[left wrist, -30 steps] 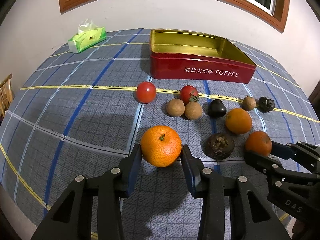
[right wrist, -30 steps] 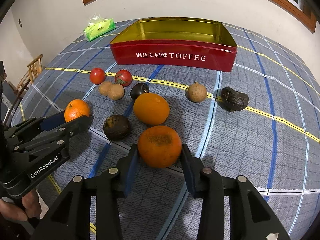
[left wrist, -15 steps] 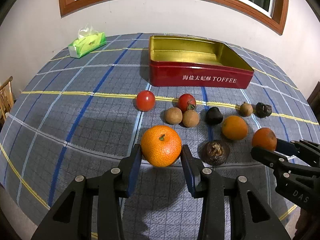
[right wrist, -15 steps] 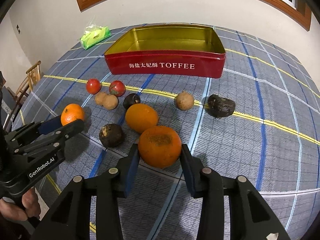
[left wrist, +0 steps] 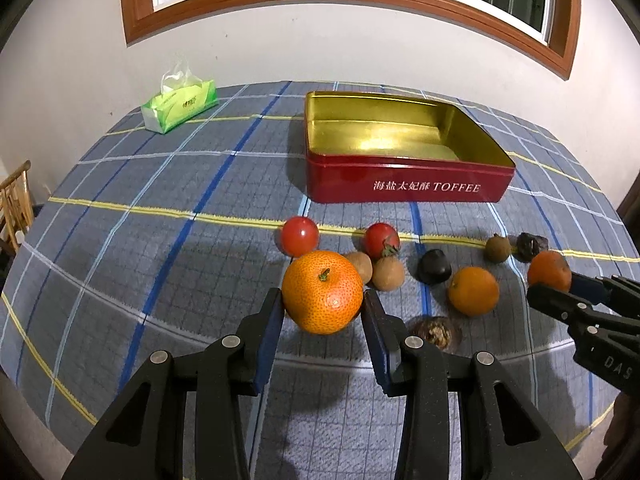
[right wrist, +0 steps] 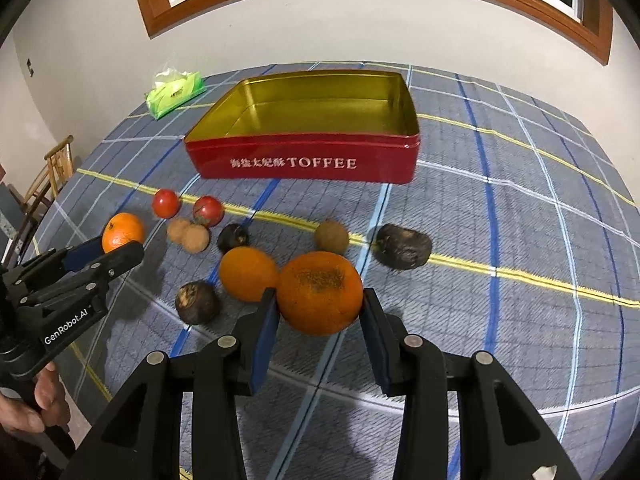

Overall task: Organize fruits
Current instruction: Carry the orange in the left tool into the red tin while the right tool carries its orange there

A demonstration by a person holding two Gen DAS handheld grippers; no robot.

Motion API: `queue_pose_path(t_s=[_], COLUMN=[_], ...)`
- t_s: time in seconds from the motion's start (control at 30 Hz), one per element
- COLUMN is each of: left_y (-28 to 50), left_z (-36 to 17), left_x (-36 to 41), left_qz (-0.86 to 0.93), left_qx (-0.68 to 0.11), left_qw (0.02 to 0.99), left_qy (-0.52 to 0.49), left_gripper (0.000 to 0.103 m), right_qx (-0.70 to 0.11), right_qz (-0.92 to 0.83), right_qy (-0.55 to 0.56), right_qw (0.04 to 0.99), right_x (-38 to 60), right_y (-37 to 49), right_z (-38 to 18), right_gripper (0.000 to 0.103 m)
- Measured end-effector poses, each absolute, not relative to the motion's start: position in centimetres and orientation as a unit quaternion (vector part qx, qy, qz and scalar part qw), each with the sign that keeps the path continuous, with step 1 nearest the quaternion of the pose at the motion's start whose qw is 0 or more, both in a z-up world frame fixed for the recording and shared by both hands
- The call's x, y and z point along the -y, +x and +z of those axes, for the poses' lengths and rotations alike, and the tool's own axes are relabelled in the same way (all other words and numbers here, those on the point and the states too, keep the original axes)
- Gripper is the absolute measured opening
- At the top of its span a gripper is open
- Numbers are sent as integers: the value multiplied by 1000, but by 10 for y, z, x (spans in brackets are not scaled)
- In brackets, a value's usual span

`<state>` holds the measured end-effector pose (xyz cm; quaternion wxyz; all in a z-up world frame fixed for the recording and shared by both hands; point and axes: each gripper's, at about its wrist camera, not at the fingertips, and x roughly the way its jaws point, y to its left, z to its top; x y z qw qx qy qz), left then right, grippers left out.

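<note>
Oranges sit in both grips, each lifted clear of the cloth, judging by the shadows beneath. The stem-up orange (left wrist: pixel 322 292) is pinched at its widest girth between the blue pads of the left gripper (left wrist: pixel 322 312), jaws closed to about the fruit's width. The scuffed orange (right wrist: pixel 320 293), with a brown rough patch on top, is clamped the same way in the right gripper (right wrist: pixel 319 312).

What could go wrong: round, waxy skin held only at two small pad faces may roll out forward if either tool tips nose-down during the carry. A dropped fruit would likely land among the loose pieces and scatter them, since the third orange (right wrist: pixel 248 273) lies just behind the scuffed one and the dark round fruit (right wrist: pixel 197 302) sits just to its left. Squeezing harder to prevent this risks bruising the scuffed orange, which looks past its best. The two tools are also close side by side, so converging on the tin together could knock them.

Beyond the held fruit lie two tomatoes (left wrist: pixel 300 236), two brown longans (left wrist: pixel 387 273), and further dark fruit. The open red toffee tin (right wrist: pixel 304 160) waits well beyond, empty, on the plaid tablecloth (left wrist: pixel 120 248).
</note>
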<state>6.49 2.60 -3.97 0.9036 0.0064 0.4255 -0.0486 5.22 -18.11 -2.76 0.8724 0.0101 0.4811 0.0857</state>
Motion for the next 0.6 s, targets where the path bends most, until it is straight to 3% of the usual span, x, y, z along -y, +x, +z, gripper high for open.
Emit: queue_pose_path(t_s=[0.6], left_y=[105], left_z=[-19], left_x=[-17], left_qz=[-48], left_qx=[-410], left_qw=[911], left_qy=[12], left_gripper=[41], right_qx=[-451], right_qz=[79], right_qy=[-3], right_qw=[889], right_x=[191], right_y=[104], right_z=[-5], right_gripper=[38])
